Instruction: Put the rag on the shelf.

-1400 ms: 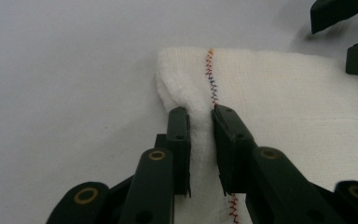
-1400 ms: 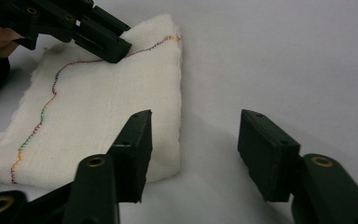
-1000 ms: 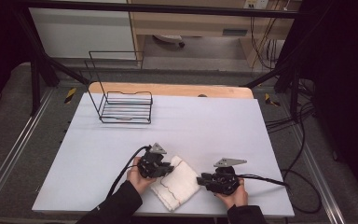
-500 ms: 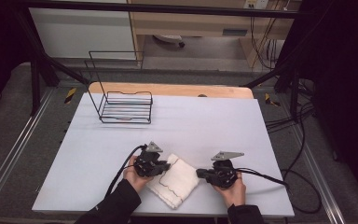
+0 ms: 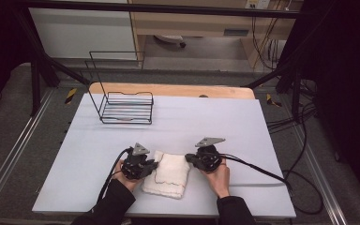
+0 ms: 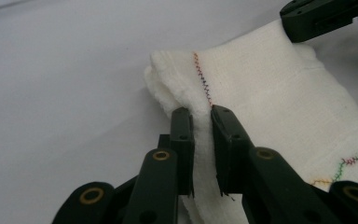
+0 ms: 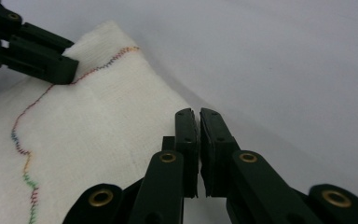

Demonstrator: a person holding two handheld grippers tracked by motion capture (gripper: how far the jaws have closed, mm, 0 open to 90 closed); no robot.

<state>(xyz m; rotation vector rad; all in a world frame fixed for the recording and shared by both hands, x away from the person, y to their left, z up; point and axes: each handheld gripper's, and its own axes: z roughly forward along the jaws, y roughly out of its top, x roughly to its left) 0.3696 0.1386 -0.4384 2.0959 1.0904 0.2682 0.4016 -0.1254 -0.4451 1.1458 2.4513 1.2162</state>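
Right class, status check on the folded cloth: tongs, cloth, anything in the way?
Left tongs shut on white cloth edge. Right tongs shut, empty, at cloth's other edge. Wire rack far back, not in the way.

The towel's near end is hidden behind the left gripper.

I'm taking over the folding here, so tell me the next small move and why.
Probably draw the left tongs, shut on the towel edge, across toward the right side to fold it over. The right tongs are shut beside the towel with no cloth showing between them, so the left pair has the clear hold on the cloth.
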